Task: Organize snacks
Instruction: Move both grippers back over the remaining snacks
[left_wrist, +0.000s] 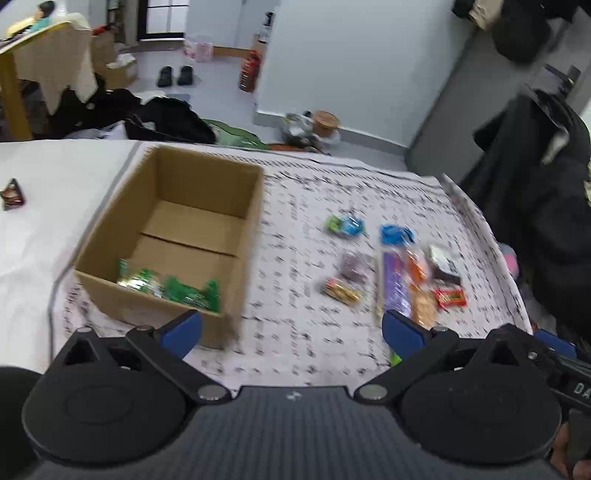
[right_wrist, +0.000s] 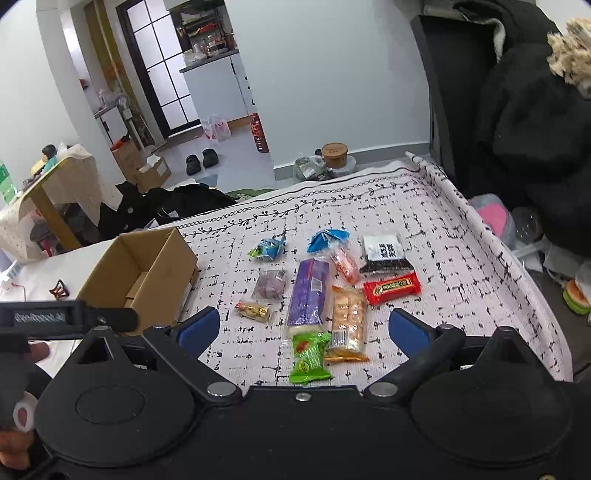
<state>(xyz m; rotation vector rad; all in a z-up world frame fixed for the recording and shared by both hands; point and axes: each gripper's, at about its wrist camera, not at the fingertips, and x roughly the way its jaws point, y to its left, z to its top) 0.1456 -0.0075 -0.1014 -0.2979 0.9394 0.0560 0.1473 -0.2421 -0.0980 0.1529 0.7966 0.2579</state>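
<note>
Open-topped cardboard box (left_wrist: 170, 236) on a bench draped with a white cloth printed in black dashes (right_wrist: 461, 258), standing toward the cloth's left edge, plain brown walls upright, floor flaps meeting in a seam. Inside, against the near wall, a crinkly green wrapper (left_wrist: 170, 288) lying flat. Bare cloth between box and snack cluster, a broad clear lane.

Snacks gathered right of the box, well short of the cloth's rolled right edge:
- long purple packet (right_wrist: 308, 291), glossy, long axis running from near edge to far edge
- orange cracker pack (right_wrist: 347, 317) just beside it on the right, same direction
- green pouch (right_wrist: 308, 356) touching the purple packet's near end
- red bar (right_wrist: 391, 288), long axis crosswise
- black-and-white bag (right_wrist: 384, 253) behind the red bar
- two blue twisted wrappers (right_wrist: 327, 238) nearest the far edge
- small clear-wrapped pieces left of the purple packet

Left gripper (left_wrist: 291, 328) held above the bench between box and snacks, blue pads spread wide, nothing between them. Right gripper (right_wrist: 303, 328) above the near ends of the purple packet and cracker pack, jaws likewise spread apart, empty. Left-wrist view blurred.
</note>
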